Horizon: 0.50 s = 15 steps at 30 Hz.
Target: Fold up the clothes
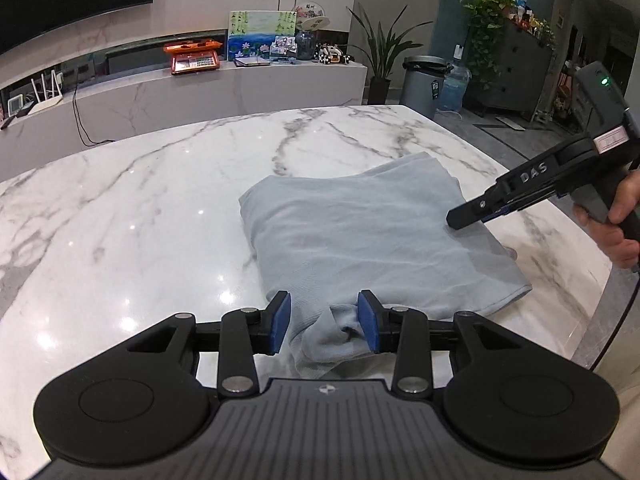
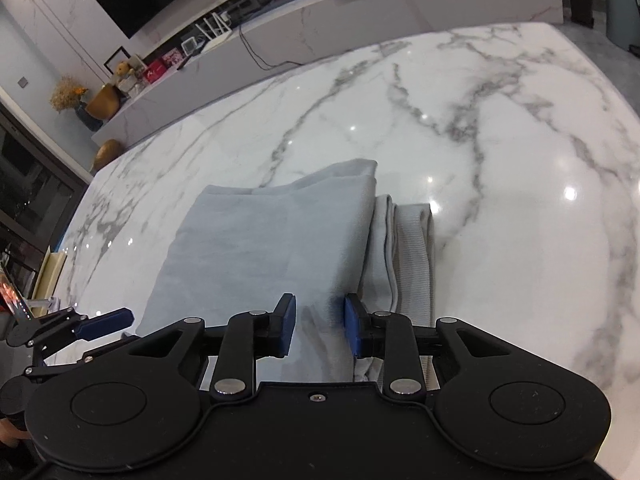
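The left hand-held gripper [image 1: 324, 322] sits low at the near edge of the worktop [image 1: 140, 208], its blue pads spread apart, with a bunched corner of the pale blue garment [image 1: 360, 236] lying between them; the pads are not pressed together on it. The garment is folded into a rough rectangle on the marble, right of the middle and nearer the right edge. The right hand-held gripper [image 1: 460, 220] reaches in from the right with a hand [image 1: 612, 220] on its grip, its tip over the cloth's right side; from here I cannot tell how its fingers stand. Left of and beyond the cloth the marble lies bare, with plenty of room. Past the far edge stand a grey bin [image 1: 424, 80] with its lid closed and a water jug [image 1: 454, 88] beside it.

From the right wrist, the right hand-held gripper [image 2: 320, 326] has its pads parted above the garment [image 2: 260, 248], gripping nothing. The folded layers show as stacked edges along the cloth's right side, a ribbed hem outermost. The worktop [image 2: 500, 160] stretches bare to the right and beyond, out to its curved rim. The left hand-held gripper [image 2: 104, 324] shows at the lower left, just beside the cloth's left corner.
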Motion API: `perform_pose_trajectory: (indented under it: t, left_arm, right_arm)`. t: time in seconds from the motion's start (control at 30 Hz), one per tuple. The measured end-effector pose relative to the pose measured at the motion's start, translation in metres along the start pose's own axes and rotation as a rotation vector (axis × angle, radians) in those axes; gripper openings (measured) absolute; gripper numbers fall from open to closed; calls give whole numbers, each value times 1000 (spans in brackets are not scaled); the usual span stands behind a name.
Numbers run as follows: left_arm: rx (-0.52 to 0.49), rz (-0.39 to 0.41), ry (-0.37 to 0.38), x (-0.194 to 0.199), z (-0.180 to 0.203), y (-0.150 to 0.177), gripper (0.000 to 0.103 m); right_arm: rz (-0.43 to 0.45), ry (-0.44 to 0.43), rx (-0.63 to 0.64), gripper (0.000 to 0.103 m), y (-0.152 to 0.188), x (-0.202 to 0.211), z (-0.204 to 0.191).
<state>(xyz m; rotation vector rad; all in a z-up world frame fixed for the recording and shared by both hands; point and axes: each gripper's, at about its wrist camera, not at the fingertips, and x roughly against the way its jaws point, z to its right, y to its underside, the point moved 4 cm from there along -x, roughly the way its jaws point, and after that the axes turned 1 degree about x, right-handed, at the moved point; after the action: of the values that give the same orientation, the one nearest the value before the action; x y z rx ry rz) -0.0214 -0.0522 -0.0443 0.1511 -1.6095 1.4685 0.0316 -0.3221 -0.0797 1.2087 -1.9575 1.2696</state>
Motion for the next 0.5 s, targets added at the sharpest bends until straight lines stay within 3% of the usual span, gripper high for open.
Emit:
perform_pose_trajectory:
  t: [0.07, 0.1, 0.17, 0.5]
  left_arm:
    - [3, -1, 2, 1, -1, 1, 35]
    - [4, 2, 3, 3, -1, 0, 35]
    - [5, 10, 3, 6, -2, -1, 35]
    - [33, 45, -18, 15, -8, 0, 39]
  right_arm:
    - [-9, 10, -8, 21, 1, -2, 2]
    - [-7, 18, 1, 12, 1, -1, -1]
    - [3, 25, 20, 7, 0, 3, -8]
    - [39, 95, 192, 6, -34, 46, -71]
